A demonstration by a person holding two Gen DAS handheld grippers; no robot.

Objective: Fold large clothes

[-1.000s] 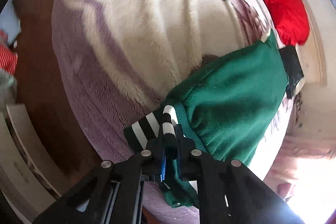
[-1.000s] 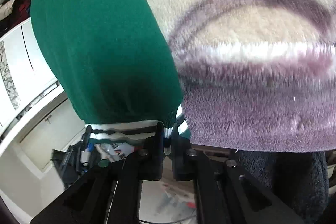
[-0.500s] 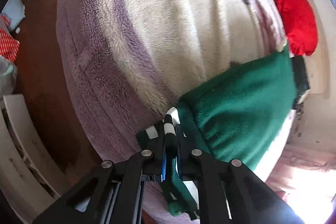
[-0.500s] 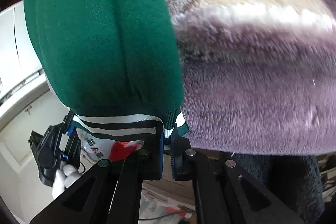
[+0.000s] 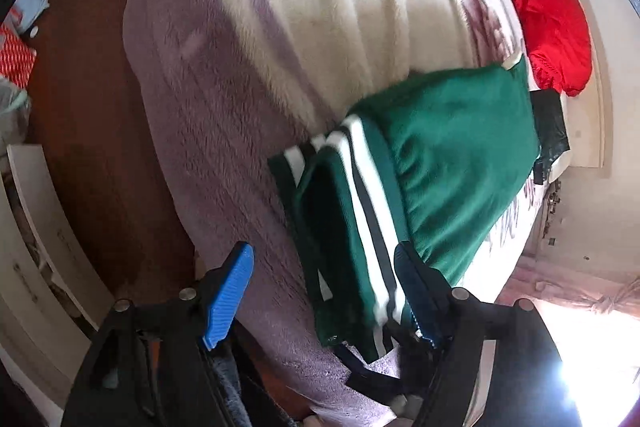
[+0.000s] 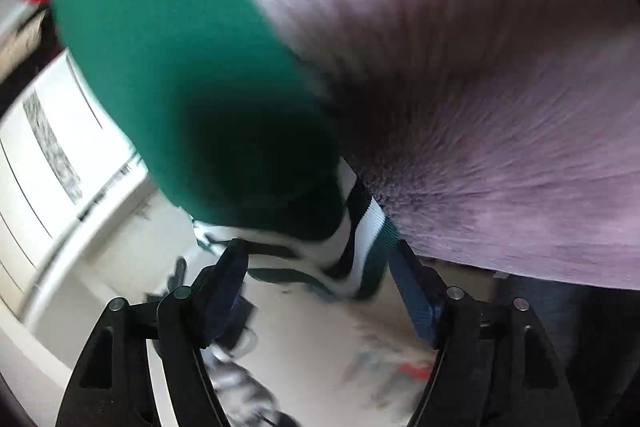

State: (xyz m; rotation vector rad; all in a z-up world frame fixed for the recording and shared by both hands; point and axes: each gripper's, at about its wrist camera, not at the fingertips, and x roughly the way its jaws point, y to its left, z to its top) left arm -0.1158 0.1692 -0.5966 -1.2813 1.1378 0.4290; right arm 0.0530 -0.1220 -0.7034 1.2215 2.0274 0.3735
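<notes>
In the left wrist view, bare floor fills the left of the frame and a fleece blanket (image 5: 248, 75) on the bed spreads through the middle. The left gripper (image 5: 324, 279) at the bottom has just been opening; its jaws stand wide, with the striped hem (image 5: 360, 203) lying loose between them, touching neither blue pad as far as I can tell. The green sweater (image 5: 452, 163) lies folded over on the blanket at centre right, with a red cloth (image 5: 548, 15) beyond it at the upper right.

In the blurred right wrist view, the right gripper (image 6: 320, 259) has likewise just been opening, the hem's other corner slack between its jaws.

One fold looks laid down and released. It is still a wide bundle, so further folds and smoothing probably remain.
</notes>
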